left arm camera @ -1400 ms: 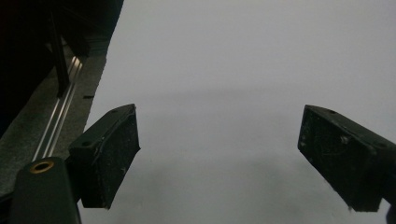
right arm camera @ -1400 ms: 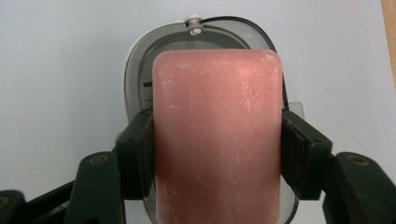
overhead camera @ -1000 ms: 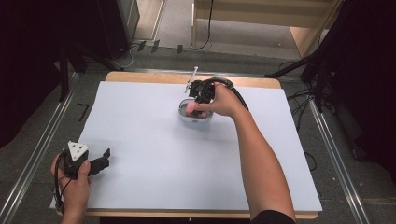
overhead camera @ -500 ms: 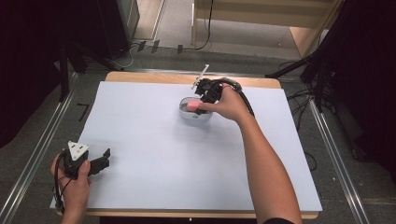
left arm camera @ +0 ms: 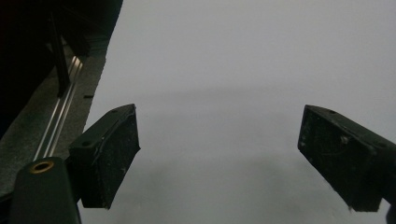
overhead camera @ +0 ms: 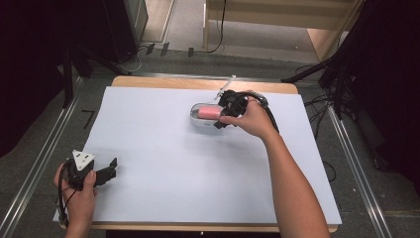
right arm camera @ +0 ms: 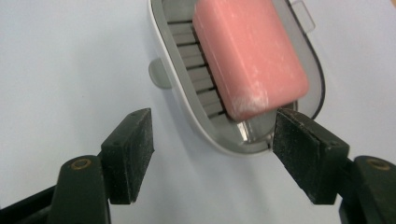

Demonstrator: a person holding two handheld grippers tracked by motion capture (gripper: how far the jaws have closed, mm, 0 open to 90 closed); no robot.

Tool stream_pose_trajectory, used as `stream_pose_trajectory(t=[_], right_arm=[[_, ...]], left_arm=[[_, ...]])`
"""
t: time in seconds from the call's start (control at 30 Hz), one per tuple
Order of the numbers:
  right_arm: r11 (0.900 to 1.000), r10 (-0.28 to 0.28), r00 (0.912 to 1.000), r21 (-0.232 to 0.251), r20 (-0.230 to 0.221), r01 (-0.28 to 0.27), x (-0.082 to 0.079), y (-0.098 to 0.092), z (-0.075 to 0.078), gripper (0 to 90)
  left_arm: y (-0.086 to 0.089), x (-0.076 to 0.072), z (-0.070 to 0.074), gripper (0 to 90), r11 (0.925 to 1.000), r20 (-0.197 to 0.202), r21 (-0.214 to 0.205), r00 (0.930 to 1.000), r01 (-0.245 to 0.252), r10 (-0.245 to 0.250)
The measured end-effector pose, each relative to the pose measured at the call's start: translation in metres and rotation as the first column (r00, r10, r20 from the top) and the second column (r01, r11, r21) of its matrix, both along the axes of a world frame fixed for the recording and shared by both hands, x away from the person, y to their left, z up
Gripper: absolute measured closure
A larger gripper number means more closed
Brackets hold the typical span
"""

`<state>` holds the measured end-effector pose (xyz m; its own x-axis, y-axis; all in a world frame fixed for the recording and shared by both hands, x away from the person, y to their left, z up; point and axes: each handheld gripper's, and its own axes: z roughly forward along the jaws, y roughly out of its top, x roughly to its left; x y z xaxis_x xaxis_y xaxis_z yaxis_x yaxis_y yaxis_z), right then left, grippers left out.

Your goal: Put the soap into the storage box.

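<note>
Left hand-held gripper (overhead camera: 110, 169) sits at the table's (overhead camera: 158, 198) near-left corner — jaws wide, nothing between them, only the bare white surface ahead. Soap dish (overhead camera: 204, 115) lies near the table's far edge, right of centre, with a pink soap bar (overhead camera: 209, 113) inside. Right hand-held gripper (right arm camera: 212, 151) is just beside the dish's end — jaws have just been opening, narrowly parted, the dish rim at the right pad, not pressed.

left hand-held gripper (overhead camera: 110, 169): black, grey triangular plate | pads (left arm camera: 109, 156): scuffed black | brass screw
</note>
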<state>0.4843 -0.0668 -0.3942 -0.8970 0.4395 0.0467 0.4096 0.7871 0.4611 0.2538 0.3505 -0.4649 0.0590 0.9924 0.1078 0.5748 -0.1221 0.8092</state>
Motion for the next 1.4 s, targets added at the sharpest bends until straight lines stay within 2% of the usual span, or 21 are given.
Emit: stream_pose_trajectory(t=[0.1,0.13,0.17,0.23,0.27,0.33,0.4,0.47,0.57,0.73,1.0,1.07,1.27,1.4], right_arm=[[0.9997,-0.024,0.9997,0.001,-0.004,0.024,-0.005,-0.006,-0.003,23.5],[0.9986,-0.053,0.9986,-0.004,0.002,0.053,-0.010,-0.011,-0.005,17.6],[0.9986,-0.053,0.9986,-0.004,0.002,0.053,-0.010,-0.011,-0.005,17.6],[0.9948,-0.092,0.9944,-0.038,0.052,0.094,-0.017,-0.015,-0.007,16.1],[0.9894,-0.121,0.9882,-0.069,0.094,0.128,-0.022,-0.016,-0.009,14.8],[0.9884,-0.125,0.9879,-0.074,0.091,0.132,-0.026,-0.019,-0.011,13.5],[0.9887,-0.135,0.9892,-0.059,0.058,0.138,-0.029,-0.024,-0.014,12.8],[0.9871,-0.149,0.9877,-0.052,0.048,0.152,-0.033,-0.027,-0.016,8.4],[0.9890,-0.143,0.9895,-0.036,0.023,0.144,-0.038,-0.031,-0.020,0.3],[0.9895,-0.143,0.9897,-0.021,0.011,0.143,-0.050,-0.041,-0.026,0.0],[0.9847,-0.174,0.9847,-0.003,0.007,0.174,-0.063,-0.057,-0.035,0.0],[0.9812,-0.193,0.9812,0.004,0.012,0.193,-0.067,-0.061,-0.037,0.0],[0.9777,-0.207,0.9781,0.041,0.021,0.206,-0.077,-0.077,-0.043,0.0],[0.9709,-0.231,0.9727,0.073,0.026,0.228,-0.085,-0.088,-0.049,0.0]], left_arm=[[0.000,0.000,0.000,13.3,1.0000,0.000,-0.001,1.0000,0.000,0.000],[0.000,0.000,0.000,13.3,1.0000,0.000,0.000,1.0000,0.000,0.000],[0.000,0.000,0.000,13.3,1.0000,0.000,0.000,1.0000,0.000,0.000],[0.000,0.000,0.000,13.3,1.0000,0.000,0.000,1.0000,0.000,0.000],[0.000,0.000,0.000,13.3,1.0000,-0.001,0.001,1.0000,0.002,-0.002],[0.000,0.000,0.000,13.3,1.0000,0.000,0.001,1.0000,0.002,-0.002],[0.000,0.000,0.000,13.3,1.0000,0.000,0.002,1.0000,0.001,-0.001],[0.000,0.000,0.000,13.3,1.0000,-0.001,0.002,1.0000,0.001,-0.001],[0.000,0.000,0.000,13.3,1.0000,0.000,0.001,1.0000,0.003,-0.003],[-0.001,0.000,0.000,13.3,1.0000,0.001,0.002,1.0000,0.003,-0.003],[-0.001,0.000,0.000,13.3,1.0000,0.000,0.004,1.0000,0.003,-0.003],[-0.001,0.000,0.000,13.3,1.0000,0.000,0.004,1.0000,0.004,-0.004],[-0.001,0.000,0.000,13.3,1.0000,-0.002,0.007,1.0000,0.002,-0.002],[-0.001,0.000,0.000,13.3,1.0000,-0.002,0.008,1.0000,0.002,-0.002]])
